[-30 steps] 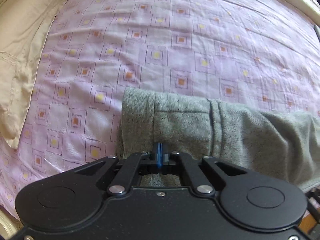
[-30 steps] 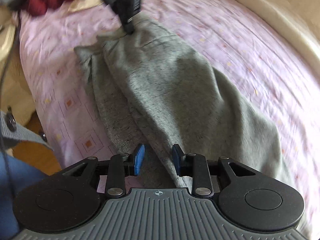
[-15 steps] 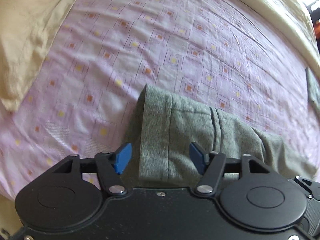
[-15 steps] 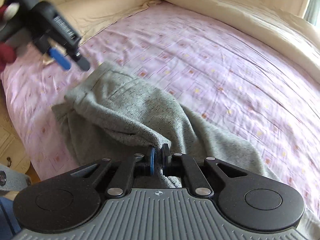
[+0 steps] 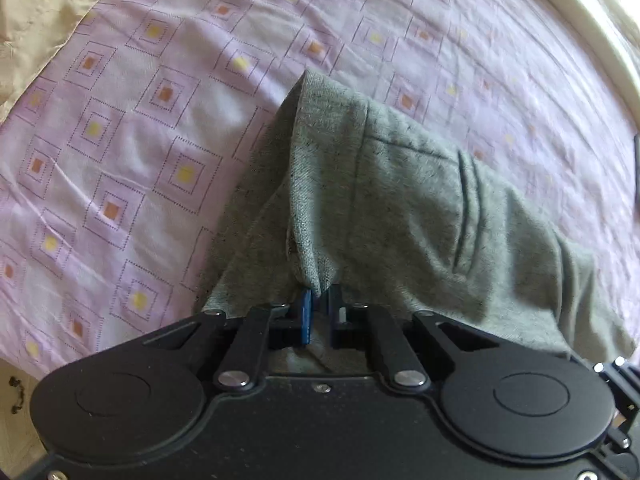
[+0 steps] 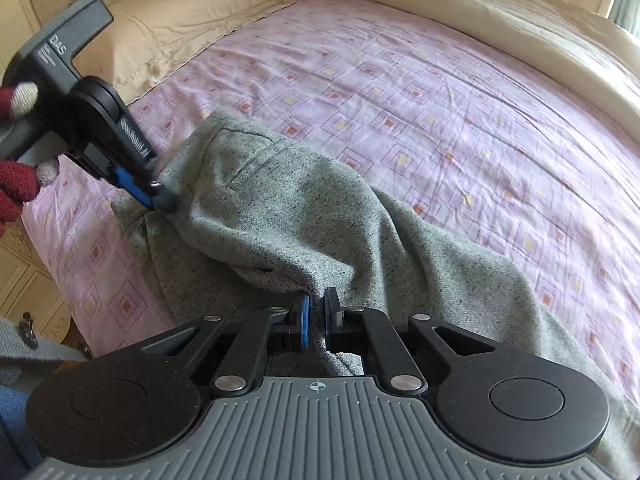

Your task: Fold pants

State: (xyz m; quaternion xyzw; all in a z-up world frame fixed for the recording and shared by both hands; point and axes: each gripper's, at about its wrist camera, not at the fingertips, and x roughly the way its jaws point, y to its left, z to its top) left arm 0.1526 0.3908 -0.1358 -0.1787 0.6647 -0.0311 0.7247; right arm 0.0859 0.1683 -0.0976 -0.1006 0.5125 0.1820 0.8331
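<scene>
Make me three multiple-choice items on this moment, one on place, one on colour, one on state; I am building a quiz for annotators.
1. Where do the pants lie?
A. On the bedsheet
B. On a chair
C. On the floor

2. What colour are the pants?
A. Blue
B. Grey
C. Red

3. How is the left hand-held gripper?
A. Open, apart from the cloth
B. Shut on the pants
C. Out of view

Key: 1 A, pink patterned sheet surrounds them; 2 B, speckled grey knit; 3 B, cloth is pinched between its blue pads.

The left tongs (image 6: 154, 196) carry "DAS" in white on the grey handle (smaller lines beneath are illegible). The white lettering on the black arm is perhaps a brand, too blurred to read.
</scene>
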